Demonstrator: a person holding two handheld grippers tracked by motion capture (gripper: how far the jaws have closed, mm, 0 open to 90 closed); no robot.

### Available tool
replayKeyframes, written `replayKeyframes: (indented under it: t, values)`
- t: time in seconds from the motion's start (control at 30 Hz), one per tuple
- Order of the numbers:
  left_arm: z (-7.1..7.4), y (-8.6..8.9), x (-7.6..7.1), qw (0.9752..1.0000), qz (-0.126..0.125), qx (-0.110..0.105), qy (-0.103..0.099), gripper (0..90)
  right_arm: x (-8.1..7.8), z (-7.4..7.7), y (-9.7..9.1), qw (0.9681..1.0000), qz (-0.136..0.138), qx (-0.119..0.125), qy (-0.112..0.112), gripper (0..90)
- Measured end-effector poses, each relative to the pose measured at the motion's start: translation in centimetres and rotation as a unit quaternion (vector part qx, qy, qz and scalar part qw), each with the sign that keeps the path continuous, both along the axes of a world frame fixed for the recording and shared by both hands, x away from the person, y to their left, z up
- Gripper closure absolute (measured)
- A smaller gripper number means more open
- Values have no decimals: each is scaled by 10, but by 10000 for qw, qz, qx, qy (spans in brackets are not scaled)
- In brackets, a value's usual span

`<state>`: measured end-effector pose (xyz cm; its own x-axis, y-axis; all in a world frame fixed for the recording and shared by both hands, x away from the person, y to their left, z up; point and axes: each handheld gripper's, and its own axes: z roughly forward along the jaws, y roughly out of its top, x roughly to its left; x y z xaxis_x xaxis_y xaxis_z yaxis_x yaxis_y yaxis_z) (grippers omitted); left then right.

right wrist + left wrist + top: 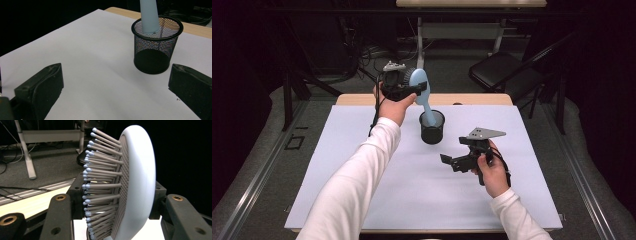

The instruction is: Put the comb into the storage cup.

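White sleeves rise from the bottom edge of the high view, cut off by it. At the left, the left gripper (pixel 404 89) is held up over the far edge of the bench (pixel 362 165), its jaws pinching the head of a pale blue hairbrush (pixel 420 85). In the left gripper view the brush head (pixel 130 182) stands on edge between the two black jaws, bristles pointing left and smooth back to the right; its lower end runs off the bottom of that view, and how the pads meet it is hidden behind the head. The brush handle slants down into a black mesh cup (pixel 432 127) that stands upright on the white sheet near the middle of the bench. In the right gripper view the handle's tip hangs inside the cup (pixel 157 47), just below the rim; whether it touches the wall is hard to tell through the mesh, and its upper part is cut off by the top edge. Further right, the right gripper (pixel 457 160) hovers low over the sheet, well apart from the cup, jaws spread wide with nothing between them.
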<state>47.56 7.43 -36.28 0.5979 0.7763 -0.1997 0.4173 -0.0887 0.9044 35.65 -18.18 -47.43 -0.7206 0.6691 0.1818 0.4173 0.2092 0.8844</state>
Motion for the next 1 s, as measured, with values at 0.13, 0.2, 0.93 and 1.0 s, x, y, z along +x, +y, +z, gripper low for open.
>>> replayKeyframes:
  t: [0.13,0.2,0.93,1.0]
  values:
    - [-2,-4,0,9999,0,143,-71,479,0,0,0,10000,-3,-18,-1,0]
    - [-4,-6,1,9998,-2,191,-84,479,0,0,0,10000,1,-22,-3,0]
    - [-15,-20,5,9986,24,533,-29,479,0,0,0,10000,4,-30,-24,0]
    - [-16,-21,6,9986,31,536,-28,479,0,0,0,10000,1,-38,-24,0]
